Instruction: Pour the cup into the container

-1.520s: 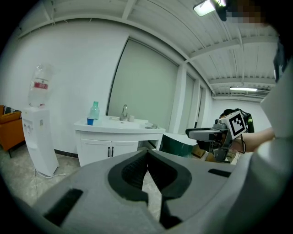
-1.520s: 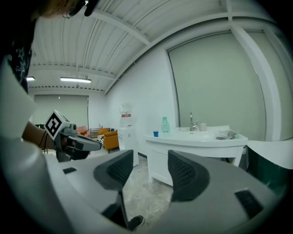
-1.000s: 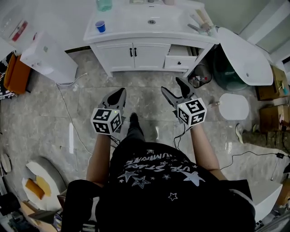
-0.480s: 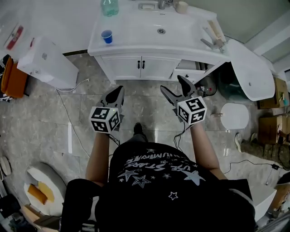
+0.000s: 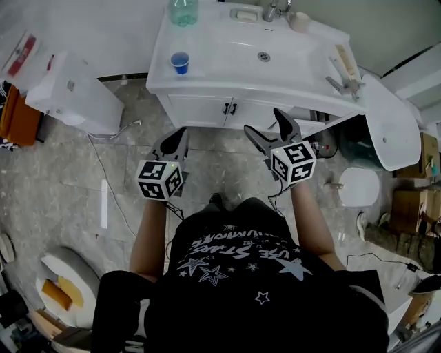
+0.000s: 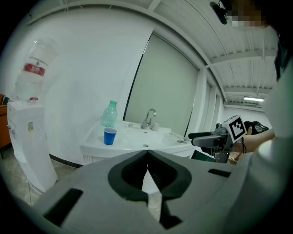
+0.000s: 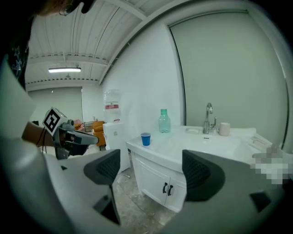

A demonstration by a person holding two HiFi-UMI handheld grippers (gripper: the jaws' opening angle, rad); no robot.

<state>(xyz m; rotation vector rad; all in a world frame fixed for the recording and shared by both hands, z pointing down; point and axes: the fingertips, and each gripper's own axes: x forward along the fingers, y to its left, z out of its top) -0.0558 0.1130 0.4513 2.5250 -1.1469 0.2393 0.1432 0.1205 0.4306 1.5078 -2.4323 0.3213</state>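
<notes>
A small blue cup (image 5: 179,63) stands upright near the left front of the white vanity top (image 5: 227,76); it also shows in the left gripper view (image 6: 109,136) and the right gripper view (image 7: 145,139). Behind it stands a green bottle (image 5: 184,10). The sink basin (image 5: 264,56) lies to the cup's right. My left gripper (image 5: 178,138) is shut and empty, its tips meeting (image 6: 147,153). My right gripper (image 5: 265,124) is open (image 7: 153,169); its jaws have just been opening, with nothing between them. Both hang over the floor, short of the vanity.
A faucet (image 5: 272,10) and a white mug (image 5: 298,21) sit at the back of the sink. A white water dispenser (image 5: 69,86) stands left of the vanity. A white lidded fixture (image 5: 393,117) and a bin are to the right. Cables (image 5: 103,172) lie on the floor.
The vanity has come closer as the person walks toward it, with both grippers carried forward. The right gripper's jaws stand wider apart than before.
</notes>
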